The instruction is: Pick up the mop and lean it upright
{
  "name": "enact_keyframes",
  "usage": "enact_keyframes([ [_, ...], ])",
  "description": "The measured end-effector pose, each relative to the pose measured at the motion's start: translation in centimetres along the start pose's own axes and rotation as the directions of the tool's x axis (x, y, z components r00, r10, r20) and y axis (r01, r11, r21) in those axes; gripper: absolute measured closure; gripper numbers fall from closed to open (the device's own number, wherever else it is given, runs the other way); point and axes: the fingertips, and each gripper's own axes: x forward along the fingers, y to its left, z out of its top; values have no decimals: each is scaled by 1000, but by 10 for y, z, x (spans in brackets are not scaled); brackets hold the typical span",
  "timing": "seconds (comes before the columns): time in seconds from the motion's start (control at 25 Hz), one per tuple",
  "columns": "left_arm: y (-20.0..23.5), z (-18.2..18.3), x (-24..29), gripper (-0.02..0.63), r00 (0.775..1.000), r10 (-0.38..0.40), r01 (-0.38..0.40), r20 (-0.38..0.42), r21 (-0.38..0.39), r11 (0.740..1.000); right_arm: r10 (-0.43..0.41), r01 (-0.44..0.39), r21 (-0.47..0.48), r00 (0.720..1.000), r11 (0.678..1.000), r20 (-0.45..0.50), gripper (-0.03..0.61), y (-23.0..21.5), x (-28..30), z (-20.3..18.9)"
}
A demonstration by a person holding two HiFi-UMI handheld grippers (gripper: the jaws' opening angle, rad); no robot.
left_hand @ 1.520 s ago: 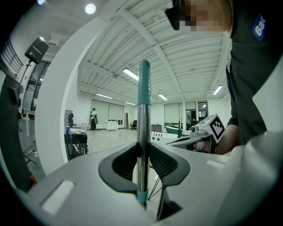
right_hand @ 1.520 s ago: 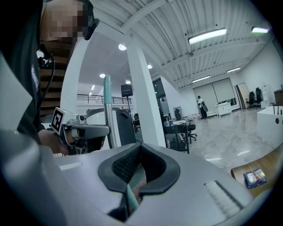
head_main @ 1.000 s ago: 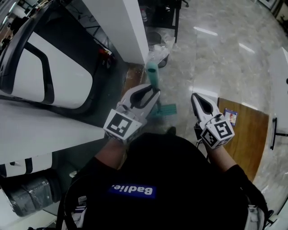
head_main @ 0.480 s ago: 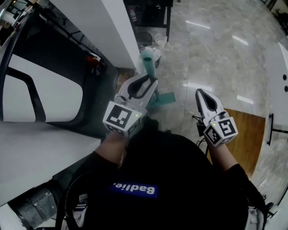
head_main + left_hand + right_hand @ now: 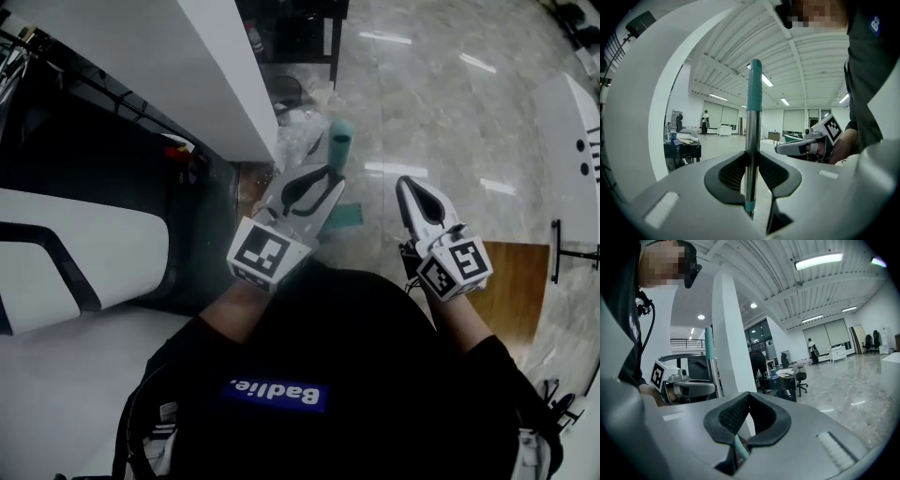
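from the head view, a white pillar (image 5: 225, 84) rises off the marble floor (image 5: 441, 122). near it the mop (image 5: 339, 142) stands upright, teal grip on top, head lowest. only the left gripper view shows the left hand-held gripper (image 5: 751, 174) pinching its steel shaft. the right hand-held gripper (image 5: 748, 397) is pressed together, empty.

Location type: large open-plan office or lab hall.

Indicators:
- Floor: polished stone floor (image 5: 450, 122) with glossy reflections, running unbroken across the upper right of the head view.
- Ceiling: white ribbed ceiling with long light strips (image 5: 819, 260), top of the right gripper view.
- Structure: square white column (image 5: 729, 348), left of centre.
- Furniture: cluttered dark desk (image 5: 780, 380) with a swivel office chair (image 5: 802, 379) beside it.
- Far wall: wide windows with blinds (image 5: 793, 119); a person (image 5: 705, 119) stands at mid-left.
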Motion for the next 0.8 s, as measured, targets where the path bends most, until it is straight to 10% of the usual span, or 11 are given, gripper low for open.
enact_keyframes([
  [0.44, 54, -10, 15, 505, 1000, -8, 7, -25, -20, 1000, 9, -9, -14, 1000, 1000, -9, 574, -1, 62, 12],
  [0.8, 97, -10, 37, 505, 982, 184, -186, -52, -45, 981, 203, -203, -10, 978, 979, -57, 574, -35, 120, 21],
])
